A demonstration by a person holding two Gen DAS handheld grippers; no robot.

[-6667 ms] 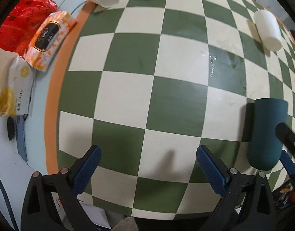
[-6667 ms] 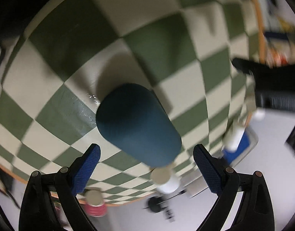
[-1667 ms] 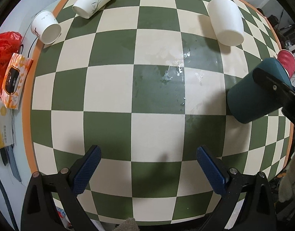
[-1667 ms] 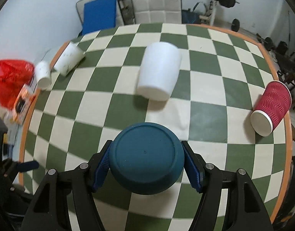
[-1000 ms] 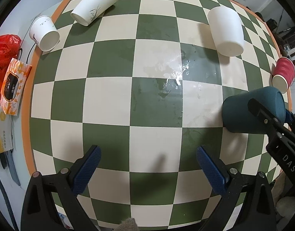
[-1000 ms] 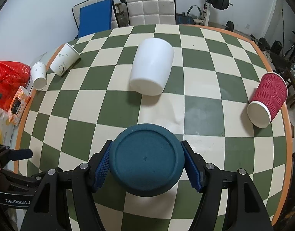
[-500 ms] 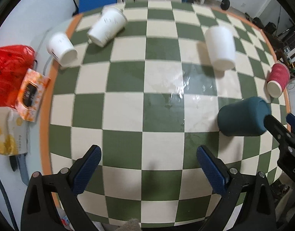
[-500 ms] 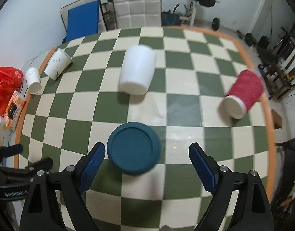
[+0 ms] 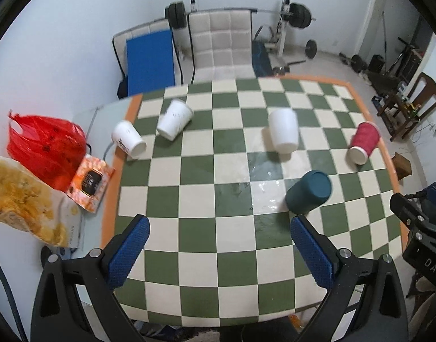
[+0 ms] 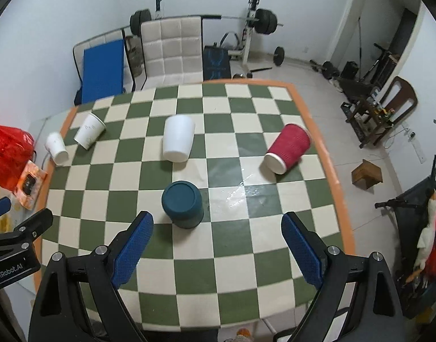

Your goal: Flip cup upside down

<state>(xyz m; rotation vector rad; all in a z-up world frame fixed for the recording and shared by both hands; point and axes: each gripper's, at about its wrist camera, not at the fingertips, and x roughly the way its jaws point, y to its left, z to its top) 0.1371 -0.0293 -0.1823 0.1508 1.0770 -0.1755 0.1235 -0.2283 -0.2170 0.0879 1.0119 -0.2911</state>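
A dark teal cup (image 10: 182, 204) stands upside down, base up, on the green-and-cream checkered table (image 10: 218, 293); it also shows in the left wrist view (image 9: 309, 195). My right gripper (image 10: 217, 247) is open and empty, held high and back from the cup, which lies ahead between the fingers and nearer the left one. My left gripper (image 9: 219, 253) is open and empty above the table's near edge, with the cup ahead near its right finger.
A white cup (image 10: 178, 142), a red ribbed cup (image 10: 287, 148) and two white paper cups (image 10: 88, 134) (image 10: 56, 148) lie on their sides. A wet patch (image 10: 243, 191) shines beside the teal cup. Red bag (image 9: 44, 149) and snack packs (image 9: 89, 181) sit left of the table.
My right gripper let go of the teal cup, which now stands base up, then pulled up and back. My left gripper also rose and drew back.
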